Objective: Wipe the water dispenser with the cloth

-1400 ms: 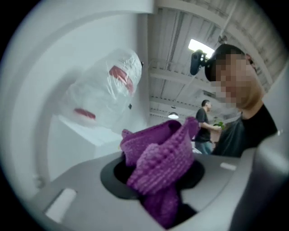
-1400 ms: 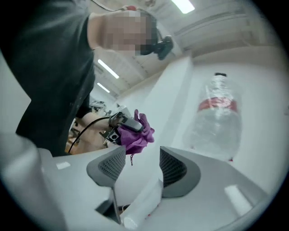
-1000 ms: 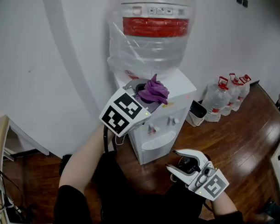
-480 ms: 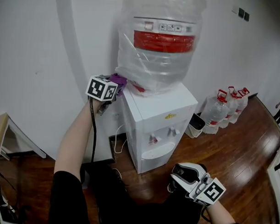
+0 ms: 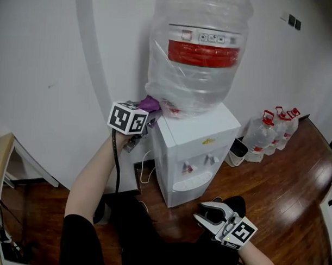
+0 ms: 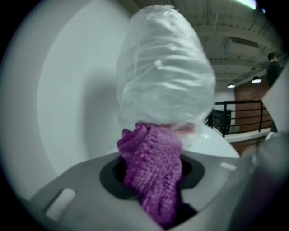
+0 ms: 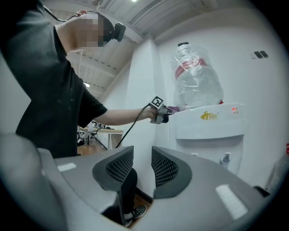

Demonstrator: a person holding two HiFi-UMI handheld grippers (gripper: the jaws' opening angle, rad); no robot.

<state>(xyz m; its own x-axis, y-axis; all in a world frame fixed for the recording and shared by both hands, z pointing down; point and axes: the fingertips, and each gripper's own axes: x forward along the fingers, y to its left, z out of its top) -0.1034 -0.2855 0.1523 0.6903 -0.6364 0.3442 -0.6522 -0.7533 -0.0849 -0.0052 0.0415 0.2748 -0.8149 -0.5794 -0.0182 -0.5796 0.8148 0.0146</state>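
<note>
Having swung from the top's front to its left rear corner, the left gripper [image 5: 146, 109] is clamping the purple cloth [image 5: 150, 103] beside the bottle [image 5: 198, 54] on the water dispenser [image 5: 201, 138], probably needing firm flat strokes, while the empty right gripper [image 5: 203, 213], lower now, has just been narrowing its jaws.

Spare water jugs [image 5: 275, 132], bin [image 5: 237, 152], wood floor [image 5: 294, 210]

- Even, cool indoor light; ceiling lamps [image 6: 255, 80] glow in the left gripper view.
- Cloth [image 6: 153, 171] soft and out of focus close up.
- Fisheye bending, dark vignette in gripper views' corners.
</note>
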